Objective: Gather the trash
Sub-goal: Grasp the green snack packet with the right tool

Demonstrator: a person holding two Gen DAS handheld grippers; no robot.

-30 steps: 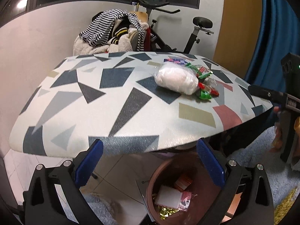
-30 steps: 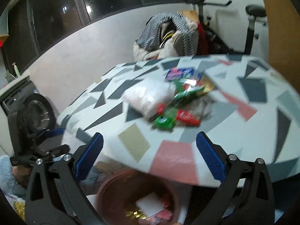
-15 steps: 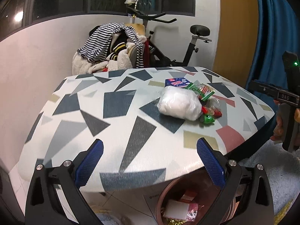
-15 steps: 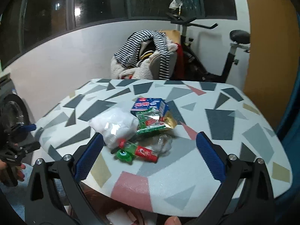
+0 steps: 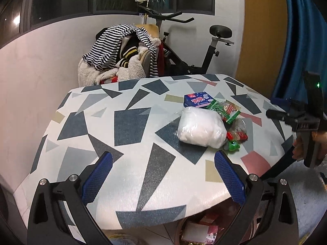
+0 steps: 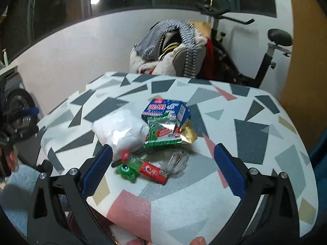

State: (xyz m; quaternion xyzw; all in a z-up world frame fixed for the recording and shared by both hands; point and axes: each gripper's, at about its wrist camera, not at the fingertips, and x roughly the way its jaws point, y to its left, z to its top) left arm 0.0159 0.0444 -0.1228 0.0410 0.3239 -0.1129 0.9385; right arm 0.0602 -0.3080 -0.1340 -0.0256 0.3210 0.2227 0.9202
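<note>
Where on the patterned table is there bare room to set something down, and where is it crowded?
The table is bare left of the white bag, out to the left edge, and along the far edge. It is crowded right of centre: white bag, blue box, green wrapper and red-green toy lie clustered.

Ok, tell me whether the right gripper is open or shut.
Open. In the right wrist view the right gripper has its blue fingers spread wide with nothing between them, above the red-and-green toy on the table.

The table (image 5: 130, 126) is showing a matt, faintly speckled top. The white bag (image 5: 201, 130) is looking like glossy, crinkled plastic film, the green wrapper (image 6: 163, 132) shiny foil, the blue box (image 6: 166, 109) printed card.
</note>
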